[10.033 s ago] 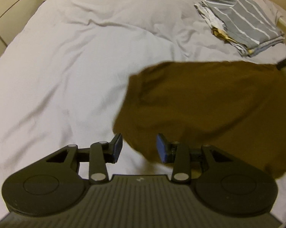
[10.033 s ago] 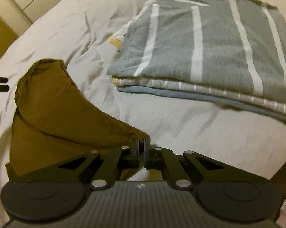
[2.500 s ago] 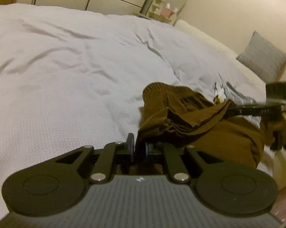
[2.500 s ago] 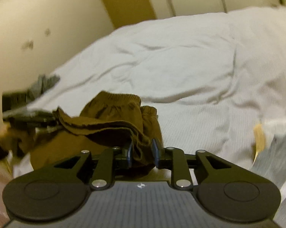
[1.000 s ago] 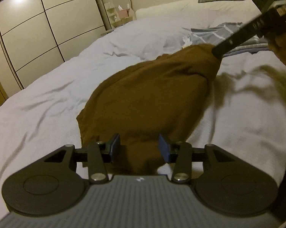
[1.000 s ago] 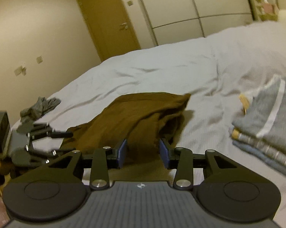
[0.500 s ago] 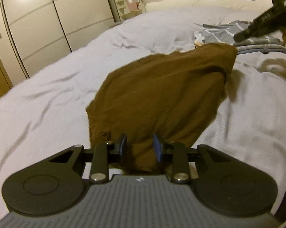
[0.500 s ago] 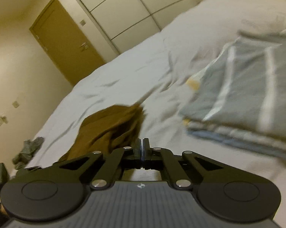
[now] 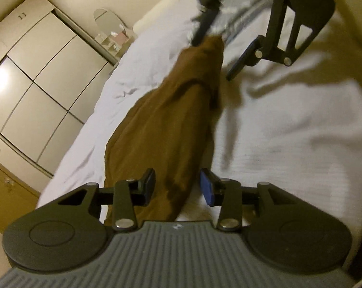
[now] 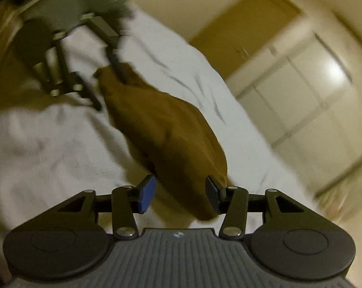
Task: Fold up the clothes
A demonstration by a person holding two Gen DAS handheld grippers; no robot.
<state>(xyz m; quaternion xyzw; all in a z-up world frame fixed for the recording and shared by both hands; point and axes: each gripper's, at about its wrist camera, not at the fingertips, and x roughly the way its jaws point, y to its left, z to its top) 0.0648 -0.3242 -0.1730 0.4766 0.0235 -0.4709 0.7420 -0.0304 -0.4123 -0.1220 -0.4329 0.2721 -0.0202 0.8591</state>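
Note:
A brown garment [image 9: 166, 124] lies on the white bed [image 9: 289, 132] as a long narrow strip that runs from one gripper to the other. Its near end rests between the jaws of my left gripper [image 9: 177, 187], which stand apart, with a sliver of sheet showing beside the right pad. My right gripper [image 9: 220, 52] is at the far tip, with one finger against the cloth. In the right wrist view, the brown garment [image 10: 166, 132] ends between the jaws of my right gripper [image 10: 179, 196]. These are opening and the pads are off the cloth. My left gripper [image 10: 104, 81] is blurred at the other end.
A stack of folded grey striped clothes [image 9: 243, 2] lies behind the right gripper, blurred. Pale wardrobe doors [image 9: 36, 84] and a small mirror shelf [image 9: 111, 31] line the far side of the bed. A brown room door [image 10: 241, 31] stands beyond the bed.
Both views have rolled hard. The right jaws, shut half a second ago, now stand apart around the garment's end. The brown garment has gone from a broad spread to a narrow strip.

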